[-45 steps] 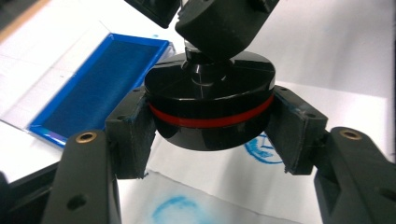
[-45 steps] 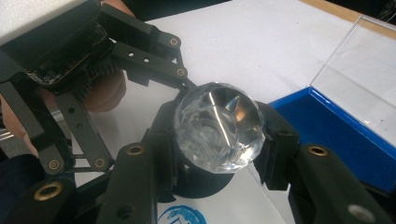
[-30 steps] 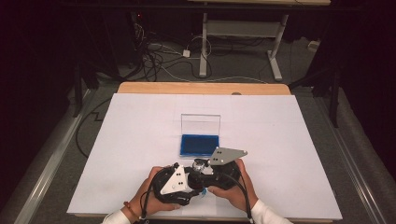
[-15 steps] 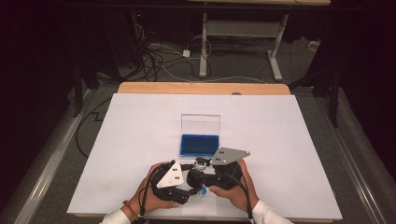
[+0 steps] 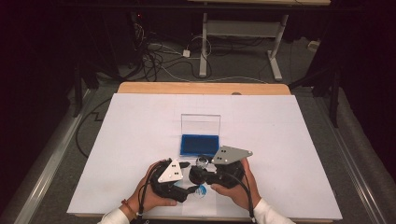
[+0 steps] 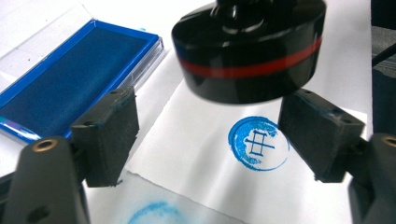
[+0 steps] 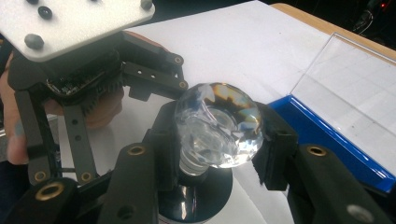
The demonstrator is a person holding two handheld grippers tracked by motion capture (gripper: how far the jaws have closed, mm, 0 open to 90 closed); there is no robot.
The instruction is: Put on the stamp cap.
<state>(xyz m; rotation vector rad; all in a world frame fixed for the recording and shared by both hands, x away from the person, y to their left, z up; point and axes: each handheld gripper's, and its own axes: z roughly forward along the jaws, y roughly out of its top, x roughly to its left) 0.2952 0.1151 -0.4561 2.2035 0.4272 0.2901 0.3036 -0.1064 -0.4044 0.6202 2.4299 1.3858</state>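
Observation:
A stamp with a clear faceted knob point(image 7: 219, 123) and a black, red-striped base point(image 6: 250, 51) hangs just above a small paper sheet point(image 6: 196, 154). My right gripper point(image 7: 217, 144) is shut on its knob. A round blue imprint point(image 6: 258, 143) lies on the sheet below the base. My left gripper point(image 6: 210, 135) stands open at the near table edge; its jaws have just been opening, and nothing sits between its pads point(image 6: 109, 135) but the printed sheet lying below. From above, the left gripper point(image 5: 190, 177) and the right gripper point(image 5: 201, 170) meet over the imprint point(image 5: 200, 190).
A blue ink pad point(image 5: 198, 144) lies open just beyond the grippers, its clear lid point(image 5: 201, 123) standing up behind it. A fainter blue print point(image 6: 154, 212) marks the white table cover point(image 5: 289, 140) near the sheet. Both hands rest at the front edge.
The left gripper's jaws have spread wide and its hand has shifted slightly away from the front edge. The right gripper and the stamp have stayed put.

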